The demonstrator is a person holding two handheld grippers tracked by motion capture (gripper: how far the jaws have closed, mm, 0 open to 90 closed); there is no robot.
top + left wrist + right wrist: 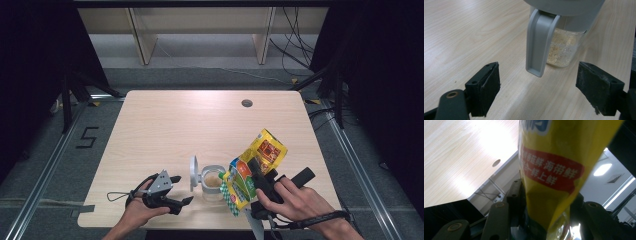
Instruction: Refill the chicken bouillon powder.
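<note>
A small clear jar (212, 182) holding pale granules stands near the table's front edge, its grey hinged lid (193, 173) swung open to the left. My left gripper (181, 190) lies just left of the jar, open and holding nothing. In the left gripper view the jar (562, 50) and its grey lid latch (537, 45) sit just ahead of the open left gripper (539, 72). My right gripper (257, 176) is shut on a yellow and green pouch (252, 167), which is tilted with its lower end over the jar. The pouch (551, 170) rises between the pads of the right gripper (547, 202).
The light wooden table (200, 120) has a round cable hole (246, 103) at the back right. Beyond the far edge are wooden shelf legs (142, 40) and loose cables on the floor. Both hands are close to the front edge.
</note>
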